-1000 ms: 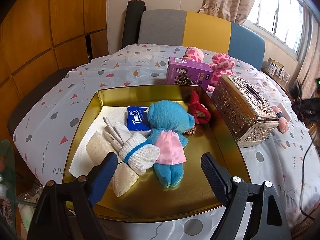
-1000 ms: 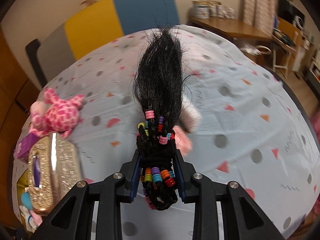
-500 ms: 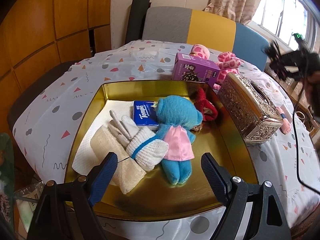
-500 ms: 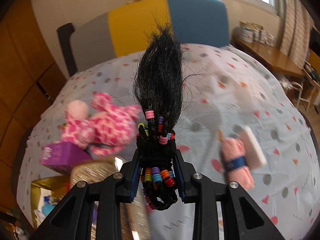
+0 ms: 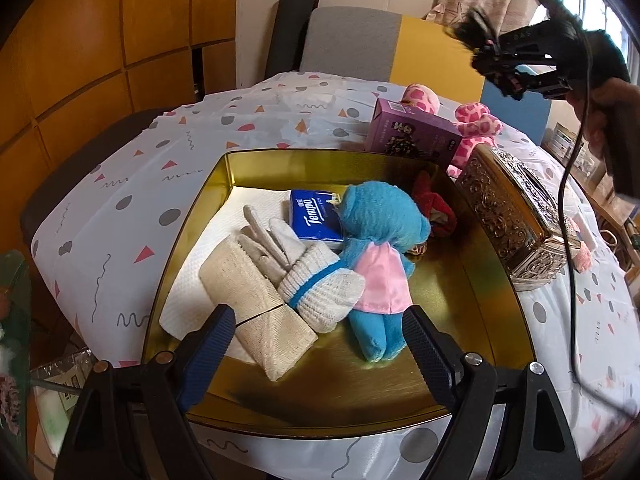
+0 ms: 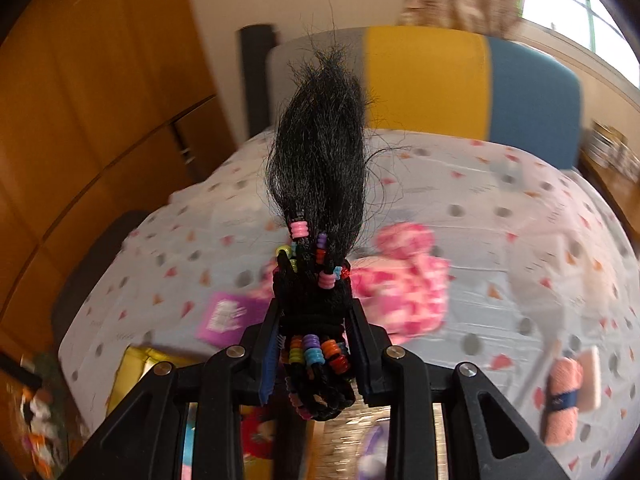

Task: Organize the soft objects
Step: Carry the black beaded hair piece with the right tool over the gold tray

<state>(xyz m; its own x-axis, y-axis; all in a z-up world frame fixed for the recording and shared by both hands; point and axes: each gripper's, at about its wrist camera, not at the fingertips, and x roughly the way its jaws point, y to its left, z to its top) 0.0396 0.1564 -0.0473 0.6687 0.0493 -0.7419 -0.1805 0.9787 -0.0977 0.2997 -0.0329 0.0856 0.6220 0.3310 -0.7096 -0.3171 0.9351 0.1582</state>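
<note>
A gold tray [image 5: 460, 364] holds a blue plush bear [image 5: 380, 248] in a pink dress, a white knit glove [image 5: 308, 276], a beige cloth roll [image 5: 256, 304], a Tempo tissue pack [image 5: 314, 220], a white towel and a red soft item [image 5: 434, 208]. My left gripper [image 5: 316, 344] hovers open over the tray's near edge, empty. My right gripper [image 6: 314, 328] is shut on a black hair tuft with coloured beads [image 6: 320, 152], carried high in the air; in the left wrist view that right gripper [image 5: 496, 60] shows at upper right, above the table. A pink spotted plush [image 6: 400, 284] lies beyond the tray.
A purple box [image 5: 412, 134] and an ornate metal tissue box [image 5: 516, 216] stand by the tray's far and right sides. A pink rolled cloth with a blue band [image 6: 564, 396] lies on the patterned tablecloth at right. A grey, yellow and blue chair back [image 6: 440, 80] lines the far edge.
My right gripper has swung left and upward with the hair tuft, from the table's right side towards the pink plush and tray. The left gripper has stayed over the tray.
</note>
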